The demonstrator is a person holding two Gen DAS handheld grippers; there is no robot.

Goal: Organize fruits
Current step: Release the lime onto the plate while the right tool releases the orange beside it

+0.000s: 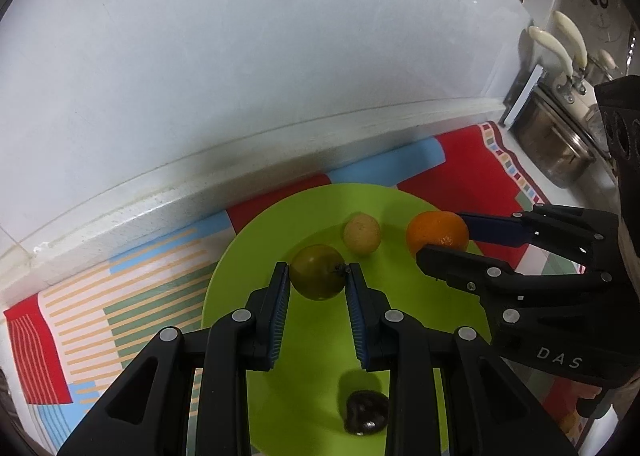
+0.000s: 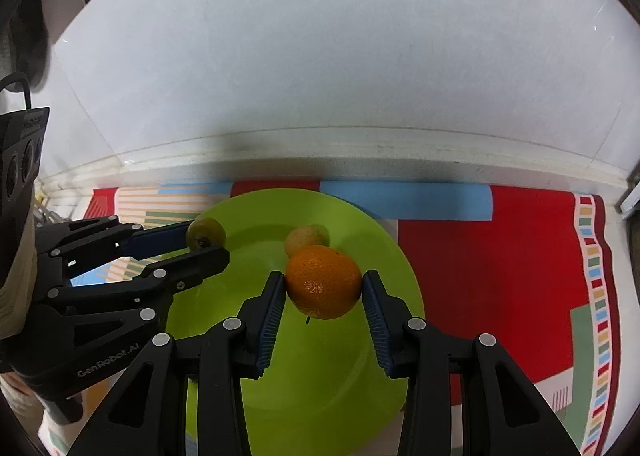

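Only the left wrist view shows the dark fruit (image 1: 366,414) lying low on the green plate (image 1: 404,332), and the pots (image 1: 560,135) at the far right. The right wrist view alone shows the mat (image 2: 480,288) stretching bare to the right.

Both grippers tilt down over the plate, side by side. The left gripper (image 1: 318,280) is clamped on a green fruit (image 1: 316,272); the right gripper (image 2: 324,286) is clamped on an orange (image 2: 324,282). A yellow fruit (image 1: 361,234) rests on the plate just beyond them, half hidden by the orange in the right view
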